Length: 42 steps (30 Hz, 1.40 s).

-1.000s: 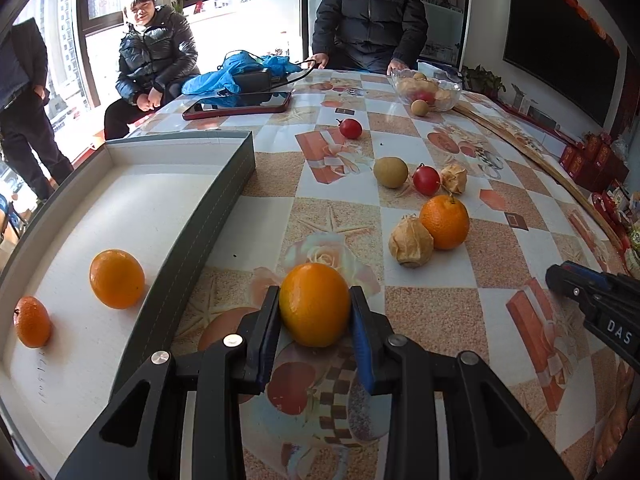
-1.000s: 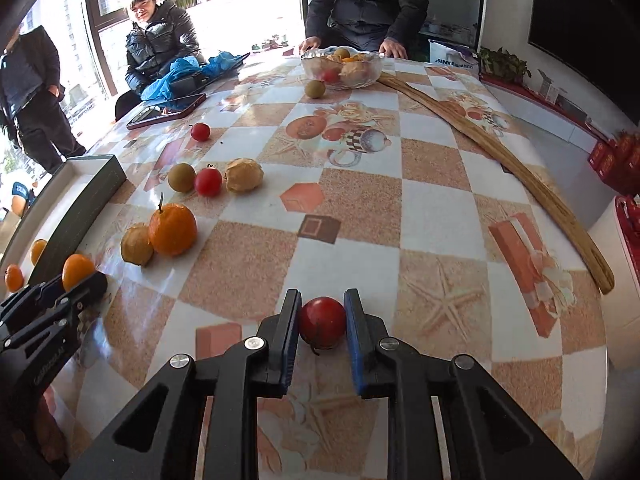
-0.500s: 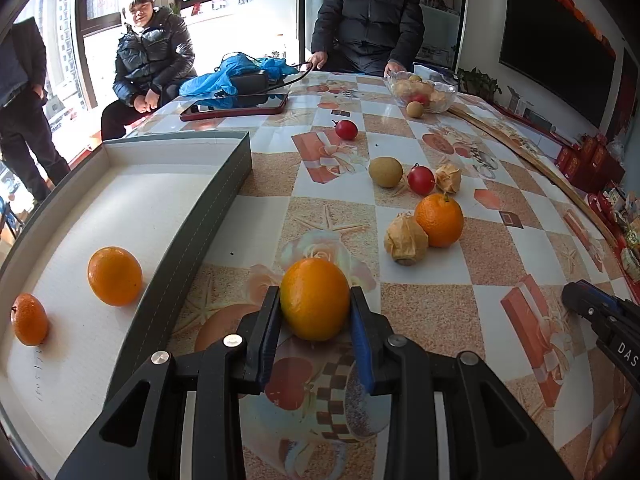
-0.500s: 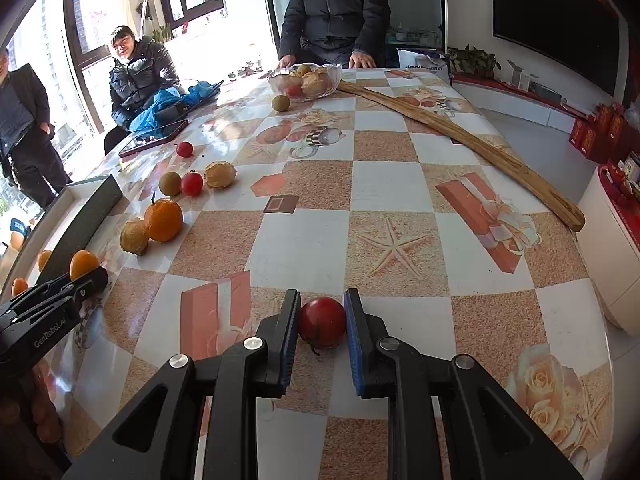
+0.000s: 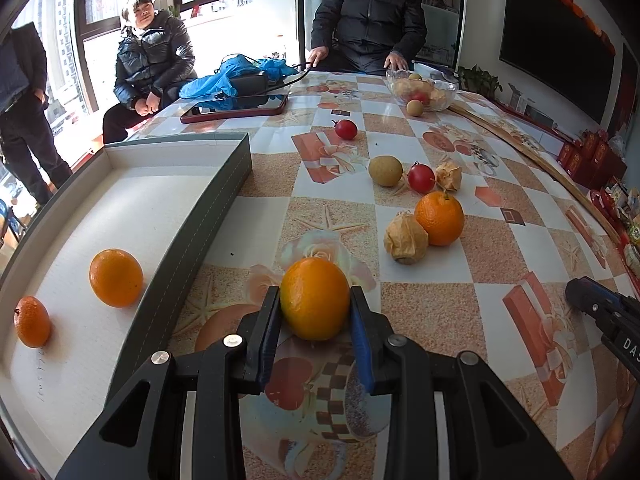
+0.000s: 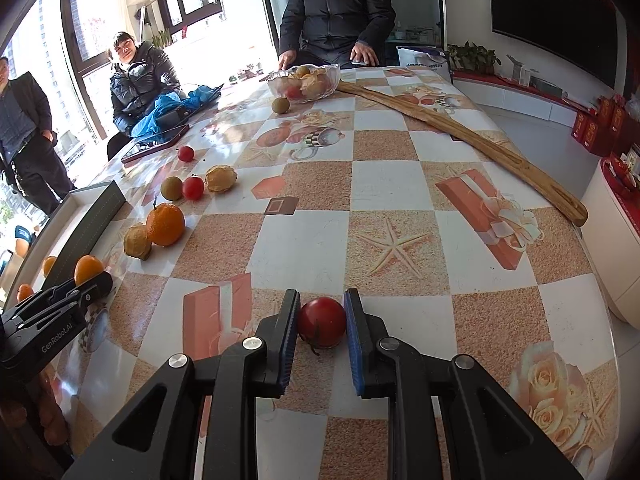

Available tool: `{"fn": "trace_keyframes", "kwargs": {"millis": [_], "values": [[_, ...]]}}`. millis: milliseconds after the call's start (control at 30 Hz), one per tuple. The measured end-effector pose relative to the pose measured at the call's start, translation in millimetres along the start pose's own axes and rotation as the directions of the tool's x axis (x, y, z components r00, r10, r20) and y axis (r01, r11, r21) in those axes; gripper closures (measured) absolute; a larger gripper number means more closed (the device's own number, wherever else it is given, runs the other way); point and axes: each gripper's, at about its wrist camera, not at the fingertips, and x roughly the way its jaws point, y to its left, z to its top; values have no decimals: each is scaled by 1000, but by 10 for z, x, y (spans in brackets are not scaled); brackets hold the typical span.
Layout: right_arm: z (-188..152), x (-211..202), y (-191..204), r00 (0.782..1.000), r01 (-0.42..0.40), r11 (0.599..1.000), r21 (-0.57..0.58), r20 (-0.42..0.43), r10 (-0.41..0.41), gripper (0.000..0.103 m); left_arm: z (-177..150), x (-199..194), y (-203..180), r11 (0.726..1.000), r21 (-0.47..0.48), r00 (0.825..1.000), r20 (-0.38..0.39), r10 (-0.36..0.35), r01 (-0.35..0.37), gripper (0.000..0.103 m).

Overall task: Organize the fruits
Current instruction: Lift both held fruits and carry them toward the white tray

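Note:
My left gripper (image 5: 314, 300) is shut on an orange (image 5: 314, 298), held just right of the grey box's wall. The grey box (image 5: 224, 196) with a white floor holds two more oranges (image 5: 116, 278) (image 5: 32, 322). My right gripper (image 6: 322, 312) is shut on a red tomato (image 6: 322, 322) over the table's near right part. On the table lie another orange (image 5: 439, 219), two papery husked fruits (image 5: 405, 239), a brown round fruit (image 5: 385, 171) and two red tomatoes (image 5: 421, 178). The left gripper (image 6: 94, 280) shows at the left edge of the right wrist view.
A glass bowl (image 6: 304, 80) of fruit stands at the far end, with a brown fruit (image 6: 280, 105) beside it. A long wooden stick (image 6: 460, 136) lies along the right side. A red tablet (image 5: 234, 108) and blue bag (image 5: 236, 76) lie far left. Three people are around the table.
The right gripper swung with the tomato, so its view turned towards the table's right side. The left gripper and its orange stayed put.

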Motion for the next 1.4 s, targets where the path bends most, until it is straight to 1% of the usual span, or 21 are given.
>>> {"fn": "trace_keyframes", "kwargs": {"millis": [333, 567, 633, 1400], "values": [[-7, 7, 10, 1000, 14, 1000, -13, -3, -14, 80, -1, 0, -2, 1000, 0, 1000, 0, 0, 0, 67], [-7, 28, 138, 996, 87, 993, -83, -10, -88, 80, -7, -5, -10, 1000, 3, 1000, 1, 3, -3, 67], [-6, 31, 147, 995, 95, 991, -91, -10, -96, 80, -8, -4, -14, 1000, 4, 1000, 1, 3, -3, 67], [-3, 30, 145, 996, 92, 992, -89, -10, -94, 80, -10, -4, -13, 1000, 3, 1000, 2, 3, -3, 67]]}}
